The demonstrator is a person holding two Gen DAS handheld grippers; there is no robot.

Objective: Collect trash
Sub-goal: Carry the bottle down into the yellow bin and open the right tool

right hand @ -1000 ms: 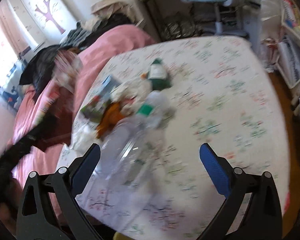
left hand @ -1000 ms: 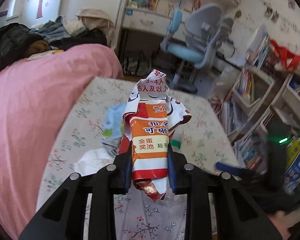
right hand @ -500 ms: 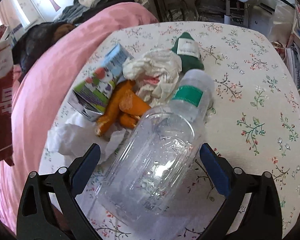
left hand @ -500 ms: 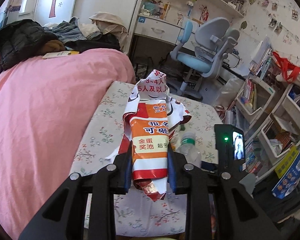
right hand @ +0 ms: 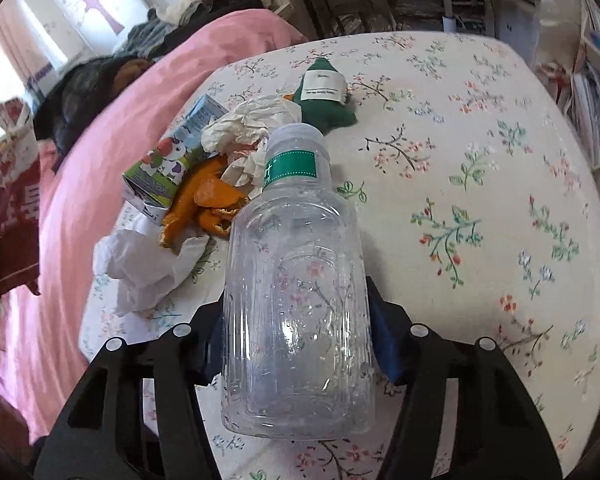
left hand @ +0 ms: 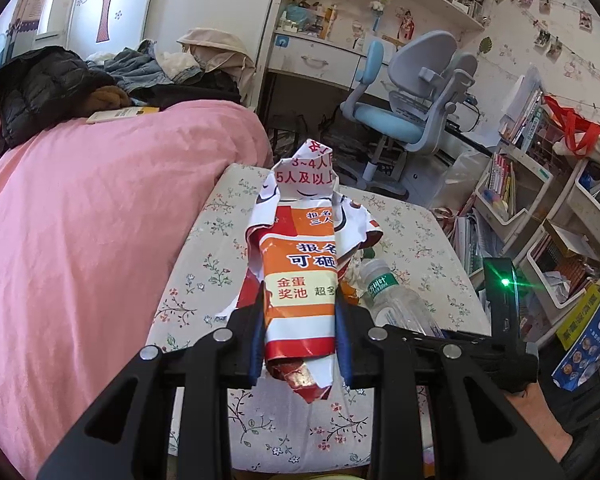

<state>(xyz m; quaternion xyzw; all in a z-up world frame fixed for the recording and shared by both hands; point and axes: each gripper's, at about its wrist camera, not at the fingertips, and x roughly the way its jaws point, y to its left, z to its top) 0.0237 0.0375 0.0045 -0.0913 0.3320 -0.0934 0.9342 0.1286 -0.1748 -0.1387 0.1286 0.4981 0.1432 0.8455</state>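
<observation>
Left gripper (left hand: pixel 300 344) jaws clamp crumpled orange-white paper wrapper (left hand: pixel 302 276). Right gripper (right hand: pixel 296 344) jaws just closing around clear ribbed plastic bottle (right hand: pixel 298 292) near counter (right hand: pixel 480 168) front edge; squeeze gently, lift straight.

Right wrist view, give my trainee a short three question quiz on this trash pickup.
1. True or false: the bottle lies on its side between the right tool's pads.
2. What does the left tool hold: A tissue, B flyer, C carton?
3. Which orange trash lies between the carton and the bottle?

Key: 1 true. 2 B. 3 the peel.
</observation>
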